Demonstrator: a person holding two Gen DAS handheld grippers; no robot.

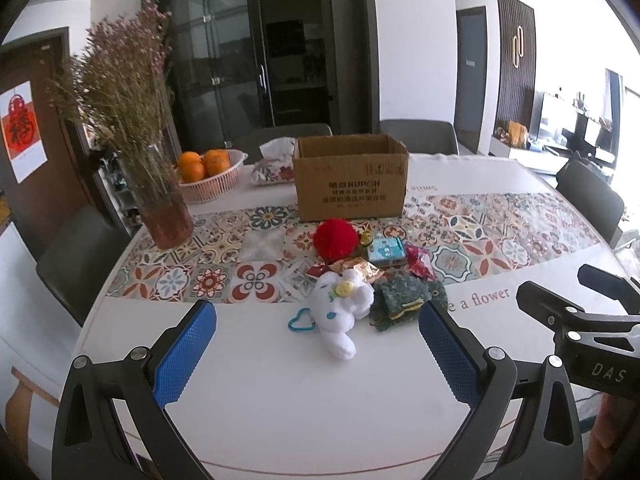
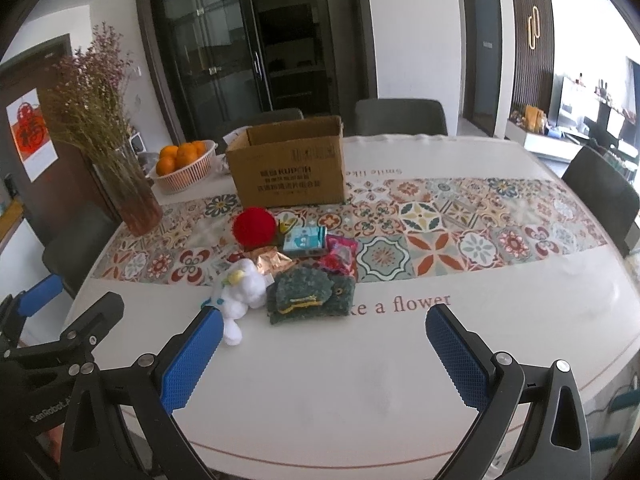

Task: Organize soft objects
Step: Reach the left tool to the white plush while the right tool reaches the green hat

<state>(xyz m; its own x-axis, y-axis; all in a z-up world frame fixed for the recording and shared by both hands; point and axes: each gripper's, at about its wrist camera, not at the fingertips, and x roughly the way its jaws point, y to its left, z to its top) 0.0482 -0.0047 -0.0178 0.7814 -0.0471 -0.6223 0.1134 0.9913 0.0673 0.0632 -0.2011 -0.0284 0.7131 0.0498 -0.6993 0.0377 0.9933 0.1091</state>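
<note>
A small pile lies mid-table: a white plush toy (image 1: 345, 312) (image 2: 239, 298) with a teal heart clip (image 1: 299, 319), a dark green fuzzy pouch (image 1: 402, 297) (image 2: 310, 294), a red pom-pom (image 1: 335, 237) (image 2: 254, 227), a teal packet (image 1: 387, 251) (image 2: 305, 240), a pink-red packet (image 1: 419, 264) (image 2: 340, 254) and gold foil wrappers (image 1: 354, 269) (image 2: 271, 261). An open cardboard box (image 1: 350, 178) (image 2: 289, 166) stands behind them. My left gripper (image 1: 318, 330) is open and empty just in front of the plush. My right gripper (image 2: 324, 338) is open and empty, in front of the pouch.
A vase of dried flowers (image 1: 158, 196) (image 2: 128, 196) and a basket of oranges (image 1: 210, 174) (image 2: 184, 164) stand at the back left. A tissue pack (image 1: 274, 162) sits left of the box. Chairs (image 2: 400, 116) surround the white table (image 2: 360, 380).
</note>
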